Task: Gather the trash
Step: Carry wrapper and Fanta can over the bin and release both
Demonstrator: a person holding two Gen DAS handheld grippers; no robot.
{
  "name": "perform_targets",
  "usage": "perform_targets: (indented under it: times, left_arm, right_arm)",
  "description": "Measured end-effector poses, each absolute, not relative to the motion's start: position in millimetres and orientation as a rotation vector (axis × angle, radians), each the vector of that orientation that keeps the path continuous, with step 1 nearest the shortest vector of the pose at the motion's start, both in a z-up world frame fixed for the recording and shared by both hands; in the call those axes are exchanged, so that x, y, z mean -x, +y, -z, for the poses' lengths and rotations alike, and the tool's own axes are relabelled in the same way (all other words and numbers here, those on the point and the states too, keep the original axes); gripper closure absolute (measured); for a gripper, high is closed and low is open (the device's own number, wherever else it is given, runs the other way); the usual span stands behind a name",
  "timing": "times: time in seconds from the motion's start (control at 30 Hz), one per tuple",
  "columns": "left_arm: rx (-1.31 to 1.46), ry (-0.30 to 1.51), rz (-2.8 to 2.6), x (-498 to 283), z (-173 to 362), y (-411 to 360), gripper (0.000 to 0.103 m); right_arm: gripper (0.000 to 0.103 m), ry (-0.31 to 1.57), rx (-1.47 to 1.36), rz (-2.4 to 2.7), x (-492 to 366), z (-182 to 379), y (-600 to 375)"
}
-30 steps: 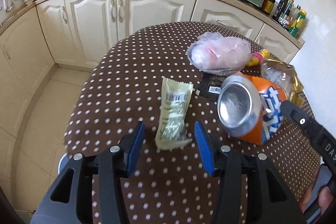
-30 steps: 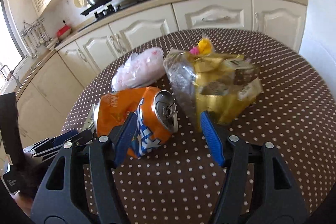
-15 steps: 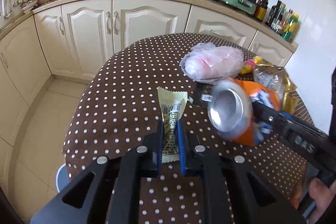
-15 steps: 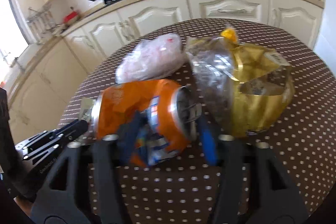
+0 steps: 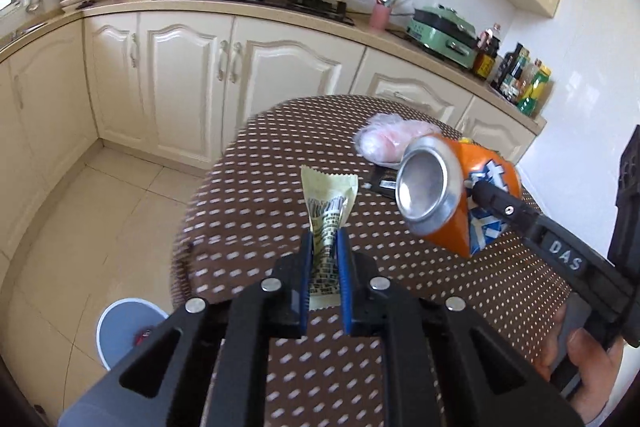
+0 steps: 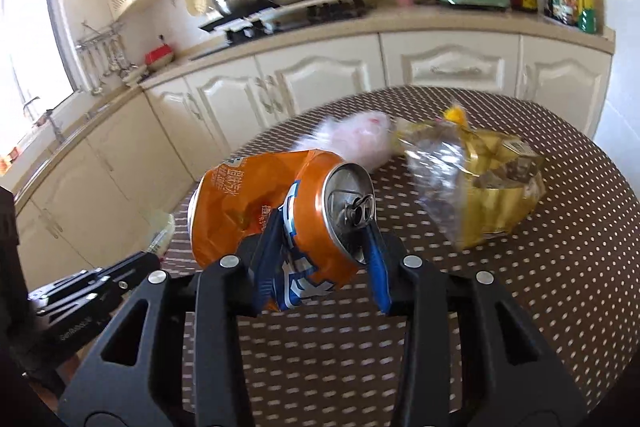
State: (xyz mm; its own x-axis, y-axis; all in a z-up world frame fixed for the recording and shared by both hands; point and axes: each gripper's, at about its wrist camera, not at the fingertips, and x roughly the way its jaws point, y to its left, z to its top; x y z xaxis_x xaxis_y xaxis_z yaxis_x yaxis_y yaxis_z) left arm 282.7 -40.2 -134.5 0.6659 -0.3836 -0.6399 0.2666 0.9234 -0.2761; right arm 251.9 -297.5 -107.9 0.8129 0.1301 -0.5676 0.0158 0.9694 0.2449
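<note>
We carry both pieces clear of the table [image 5: 256,195], keeping each clamp firm: the left gripper [image 5: 325,247] is pinched narrow on the pale snack wrapper [image 5: 328,199], the right gripper [image 6: 324,247] holds the crushed orange soda can [image 6: 276,199], both lifted off the cloth. A second ago both grippers stood wide, wrapper and can lying on the table; the blue bin [image 5: 124,331] now shows below.
</note>
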Motion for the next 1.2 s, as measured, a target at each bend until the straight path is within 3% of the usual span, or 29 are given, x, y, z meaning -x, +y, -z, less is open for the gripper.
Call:
perform_targets:
  times: [0.23,0.5,0.8,1.2]
  left_arm:
    - [0.259,0.753,0.252,-261.8,146.0,42.0,0.091]
    - [0.346,0.812,0.088,-246.3,192.2,142.8,0.091]
    - [0.442,0.914,-0.067,-245.4,262.5,235.2,0.091]
    - [0.545,1.075,-0.148,-267.1,362.1,289.5,0.091]
  right_arm:
    - [0.064,0.598,-0.203,-0.197,-250.7,93.9,-226.1]
    - [0.065,0.633,-0.140,-0.368,-262.2,114.7,-117.0]
    - [0.065,0.788,-0.047,-0.488,-289.8,187.1,-5.0]
    - [0.064,1.018,0.044,-0.489,-339.0,310.9,75.4]
